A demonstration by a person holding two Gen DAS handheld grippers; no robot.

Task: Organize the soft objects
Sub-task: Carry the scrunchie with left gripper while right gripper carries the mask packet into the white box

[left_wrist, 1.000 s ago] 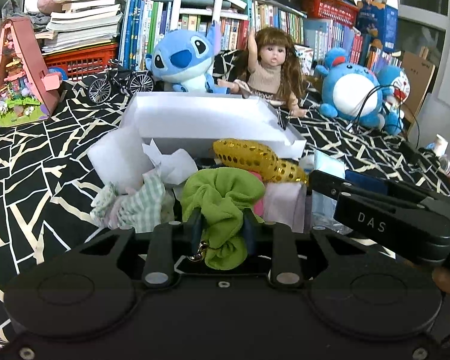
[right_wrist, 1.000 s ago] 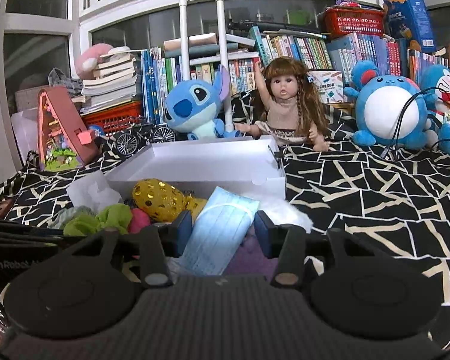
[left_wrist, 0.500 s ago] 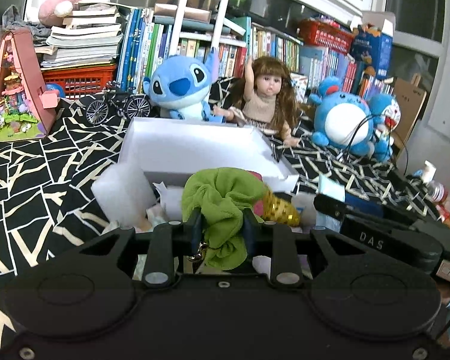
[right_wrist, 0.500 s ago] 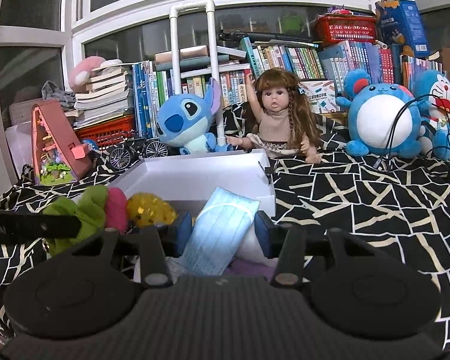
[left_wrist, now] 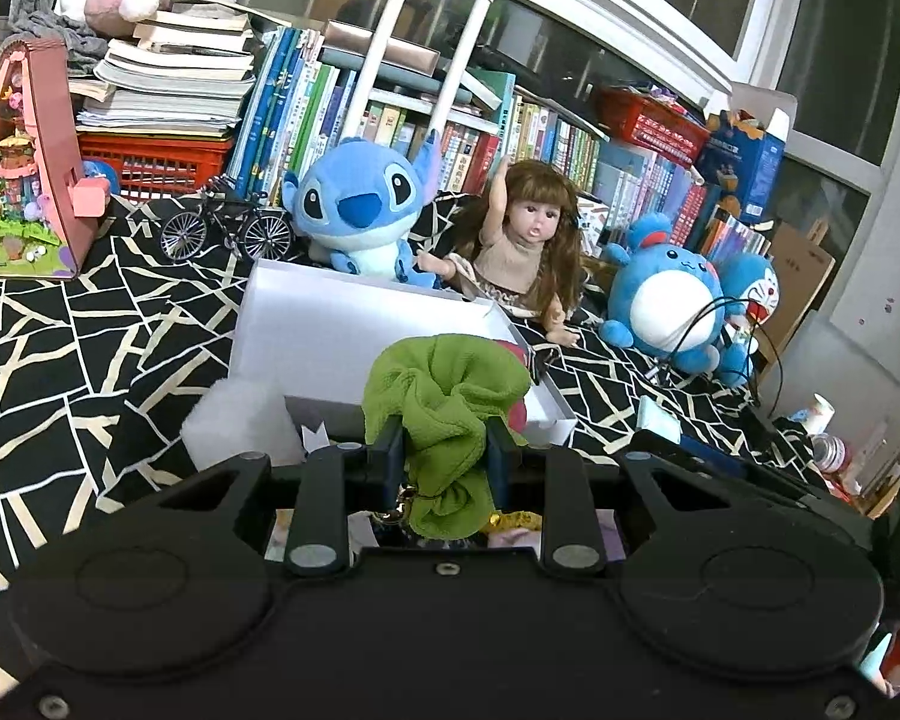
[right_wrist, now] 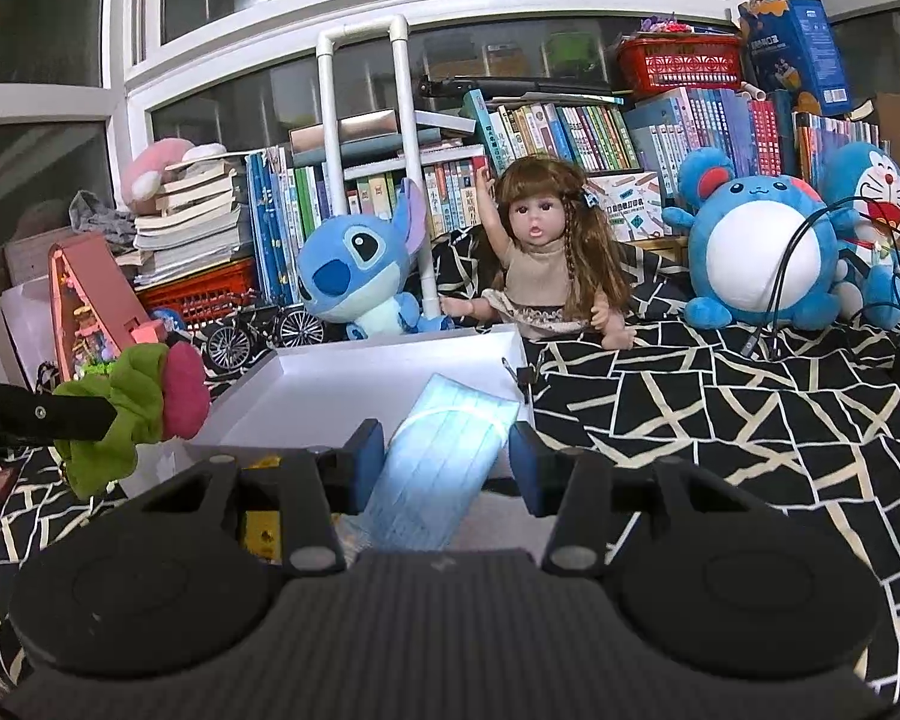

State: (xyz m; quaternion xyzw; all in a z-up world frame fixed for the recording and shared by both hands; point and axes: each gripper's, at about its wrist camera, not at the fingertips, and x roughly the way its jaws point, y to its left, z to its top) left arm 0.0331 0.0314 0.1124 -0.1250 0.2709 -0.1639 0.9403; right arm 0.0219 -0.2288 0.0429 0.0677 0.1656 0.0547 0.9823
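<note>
Scrunchie (left_wrist: pixel 444 402) fills my left tool (left_wrist: pixel 438 450), pinched tight between the jaws, green with a pink part behind. My right tool (right_wrist: pixel 447 459) holds the mask (right_wrist: pixel 444 462) at a middling width, its long axis running forward along the fingers toward the box (right_wrist: pixel 390 360). That white box lies straight ahead of both tools, on the patterned surface (right_wrist: pixel 690 408), its near edge just beyond the fingertips and its floor bare. The left tool looks nearer, the scrunchie hanging at the box's near left corner, so I judge a short carry forward, then release.
</note>
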